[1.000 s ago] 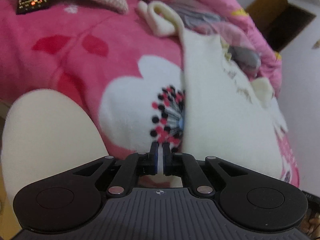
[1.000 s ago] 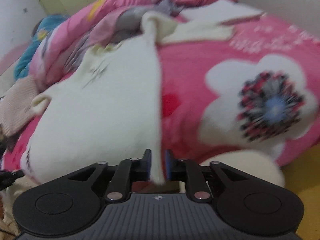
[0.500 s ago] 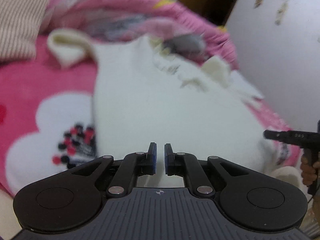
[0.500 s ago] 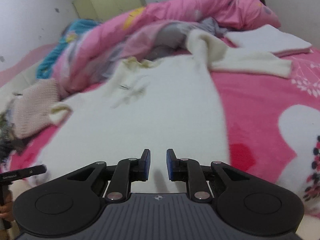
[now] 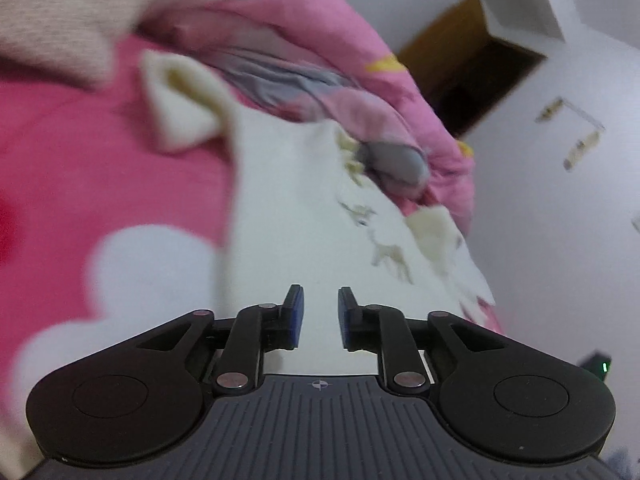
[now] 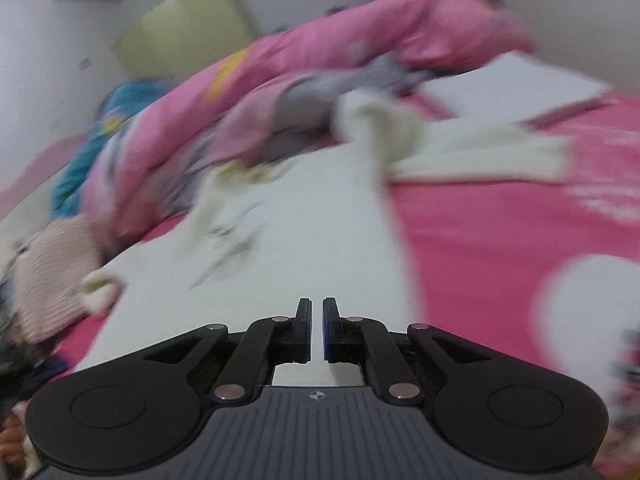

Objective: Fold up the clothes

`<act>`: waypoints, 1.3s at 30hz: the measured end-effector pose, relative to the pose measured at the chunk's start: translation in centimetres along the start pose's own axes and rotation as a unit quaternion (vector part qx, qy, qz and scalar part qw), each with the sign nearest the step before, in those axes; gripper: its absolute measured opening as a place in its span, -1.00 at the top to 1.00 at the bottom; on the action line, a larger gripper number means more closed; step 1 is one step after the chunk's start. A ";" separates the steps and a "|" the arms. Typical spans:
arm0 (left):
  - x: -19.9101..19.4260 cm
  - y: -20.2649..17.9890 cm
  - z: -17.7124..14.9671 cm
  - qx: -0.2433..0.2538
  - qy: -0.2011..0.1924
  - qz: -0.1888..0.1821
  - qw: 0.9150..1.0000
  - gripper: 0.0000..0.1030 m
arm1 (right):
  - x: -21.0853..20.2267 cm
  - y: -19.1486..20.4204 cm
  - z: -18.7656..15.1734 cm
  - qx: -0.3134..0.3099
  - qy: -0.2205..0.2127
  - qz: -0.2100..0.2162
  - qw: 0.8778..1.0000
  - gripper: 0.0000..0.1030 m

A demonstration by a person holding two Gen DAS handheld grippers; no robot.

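Starting at the jaws, the left gripper point(image 5: 319, 318) is seen with its blue pads parted and nothing between them, and the right gripper point(image 6: 316, 330) shows a narrower gap, likewise holding nothing; both hang just above the near hem of the cream sweater point(image 5: 288, 216). The sweater is spread flat, front up, on the pink flowered blanket point(image 5: 80, 168), its body running away from the grippers toward the rumpled pink quilt point(image 5: 328, 52), against which its collar end lies. One sleeve point(image 6: 480, 148) is stretched out sideways from the sweater's far right shoulder; on the other side a cuff point(image 5: 176, 116) is curled up beside the body. A small printed motif point(image 5: 384, 248) is visible near the chest, though blur hides its detail. Beyond the sweater's left edge a pale pink knit point(image 6: 52, 276) is lying. The garment is judged light, soft and limp, likely to sag and drag on the fleecy blanket when lifted, so it is best pinched through its thicker edges: the hem corners, the shoulder seams or a cuff. Whether it is laid out ahead of folding or between folds cannot be settled from this view.
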State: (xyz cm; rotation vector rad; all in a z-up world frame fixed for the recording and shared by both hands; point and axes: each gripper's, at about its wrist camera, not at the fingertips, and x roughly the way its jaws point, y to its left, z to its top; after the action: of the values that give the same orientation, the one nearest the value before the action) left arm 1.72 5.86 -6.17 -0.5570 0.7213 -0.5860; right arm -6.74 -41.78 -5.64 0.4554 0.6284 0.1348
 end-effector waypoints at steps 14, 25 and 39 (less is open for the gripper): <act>7.6 -1.2 2.5 0.165 0.001 0.184 0.969 0.59 | 4.4 -5.5 4.1 0.032 0.015 -0.079 0.996 1.00; 14.6 -1.7 10.1 0.171 -0.020 0.174 0.970 0.51 | 9.6 2.9 8.8 -0.104 -0.014 -0.078 0.991 0.94; 19.9 1.8 11.7 0.167 -0.024 0.209 0.963 0.49 | 20.2 5.6 11.2 -0.269 -0.024 -0.184 0.945 0.95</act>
State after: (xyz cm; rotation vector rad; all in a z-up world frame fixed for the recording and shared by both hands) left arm 22.96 -2.99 -8.81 -0.0966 0.6509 -0.2876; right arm 16.27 -35.70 -5.94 -0.1896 0.5904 -0.0626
